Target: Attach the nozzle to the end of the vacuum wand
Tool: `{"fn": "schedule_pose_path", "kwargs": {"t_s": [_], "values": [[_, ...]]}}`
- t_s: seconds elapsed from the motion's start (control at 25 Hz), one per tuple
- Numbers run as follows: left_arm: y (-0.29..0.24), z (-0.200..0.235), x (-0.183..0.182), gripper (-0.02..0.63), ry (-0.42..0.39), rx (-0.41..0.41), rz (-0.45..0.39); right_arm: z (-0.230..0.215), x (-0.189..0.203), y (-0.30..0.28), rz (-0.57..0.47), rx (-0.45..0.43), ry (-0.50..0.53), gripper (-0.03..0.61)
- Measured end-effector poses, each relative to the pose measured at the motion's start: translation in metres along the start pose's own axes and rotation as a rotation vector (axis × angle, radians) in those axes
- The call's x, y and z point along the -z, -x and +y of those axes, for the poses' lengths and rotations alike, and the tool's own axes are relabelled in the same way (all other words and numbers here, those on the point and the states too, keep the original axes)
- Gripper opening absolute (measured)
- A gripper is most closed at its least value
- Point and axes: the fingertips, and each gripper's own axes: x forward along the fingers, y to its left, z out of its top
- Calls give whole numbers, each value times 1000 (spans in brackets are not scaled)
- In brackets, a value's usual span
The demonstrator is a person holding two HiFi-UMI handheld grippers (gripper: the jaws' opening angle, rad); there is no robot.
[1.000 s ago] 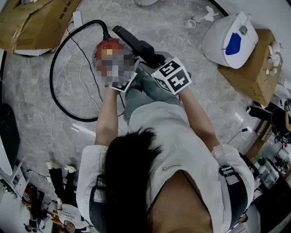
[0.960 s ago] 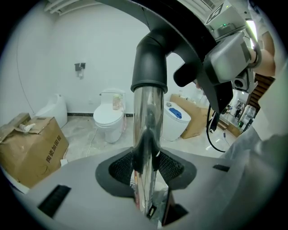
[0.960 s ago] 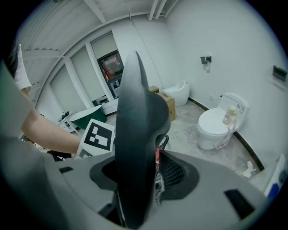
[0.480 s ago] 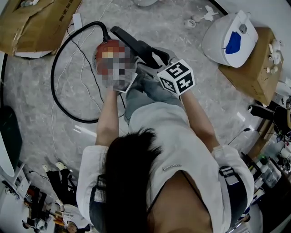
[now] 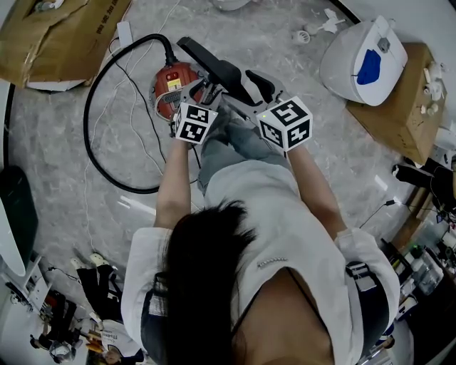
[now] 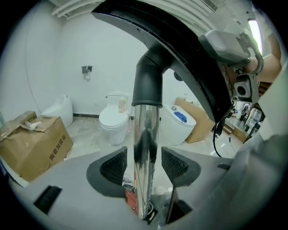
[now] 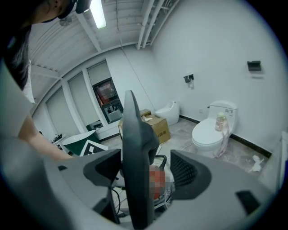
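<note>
Since both sets of jaws have just been opening, neither grips now: the left gripper [image 6: 143,164] stands open around the chrome wand [image 6: 145,130], which runs straight up mid-frame between them into the black nozzle [image 6: 180,45] at the top, apparently seated already. The right gripper [image 7: 146,168] straddles that nozzle edge-on, jaws clear of it. Chinese print on the cardboard box [image 6: 33,143] at lower left is too small to read, and the red vacuum's [image 5: 182,71] label likewise.

Even cool indoor light, bright ceiling tube [image 7: 98,13], fisheye-dark corners, reflections on chrome wand [image 6: 145,157]
</note>
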Motion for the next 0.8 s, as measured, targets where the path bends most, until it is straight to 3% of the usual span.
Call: {"fn": "schedule_pose_path", "kwargs": {"t_s": [0.32, 0.52, 0.8], "values": [[20, 7, 9, 273, 76, -32, -33, -6, -14, 10, -135, 38, -46, 351], [50, 5, -2, 276, 107, -22, -127, 0, -19, 20, -207, 13, -92, 351], [102, 5, -31, 275, 201, -18, -294, -7, -16, 40, -261, 108, -136, 351]]}}
